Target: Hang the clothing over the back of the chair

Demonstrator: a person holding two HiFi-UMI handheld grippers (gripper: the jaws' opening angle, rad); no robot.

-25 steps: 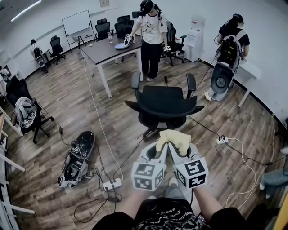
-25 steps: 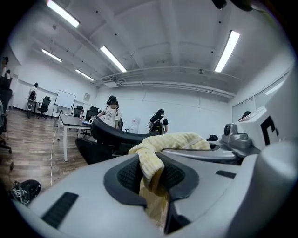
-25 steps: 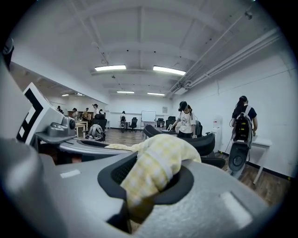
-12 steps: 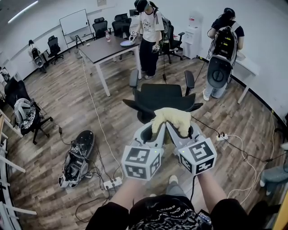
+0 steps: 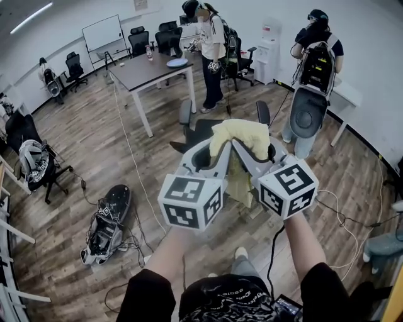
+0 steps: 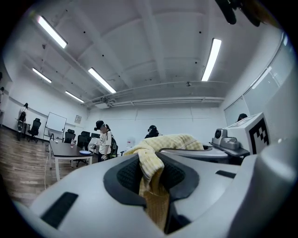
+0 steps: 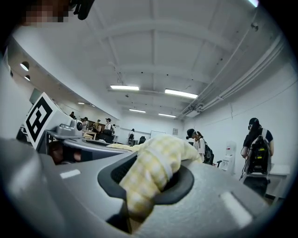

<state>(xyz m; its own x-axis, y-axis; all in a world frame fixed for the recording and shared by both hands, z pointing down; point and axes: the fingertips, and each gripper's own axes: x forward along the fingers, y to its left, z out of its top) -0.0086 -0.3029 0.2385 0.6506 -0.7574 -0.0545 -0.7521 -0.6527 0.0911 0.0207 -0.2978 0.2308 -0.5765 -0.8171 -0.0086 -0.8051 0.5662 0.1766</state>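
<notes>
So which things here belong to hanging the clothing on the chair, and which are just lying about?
In the job: yellow checked garment, clamped in the left gripper and right gripper; black office chair behind it.
Lying about: long table, bag on the floor, whiteboard, white floor cable.

Floor [image 5: 94, 157]: brown-grey wood planks, crossed by loose cables [image 5: 129, 157].
Walls [image 5: 63, 19]: plain white, with a whiteboard [image 5: 104, 31] at the far side.
Ceiling [image 6: 153, 51]: white, with long tube lights [image 6: 212, 58] and pipes along the edge.
Bench [image 5: 148, 68]: dark top, white legs, mid-room.
Seating: black office chairs [image 5: 140, 39] near the whiteboard, one more [image 5: 31, 163] at the left with a bag on it.
Far right: water dispenser [image 5: 267, 53] by the wall, white desk [image 5: 349, 94] beside it.
Floor clutter: open black bag [image 5: 107, 223] lying at the left.
People: two standing, one [image 5: 211, 44] by the bench, one [image 5: 315, 63] near the desk.
</notes>
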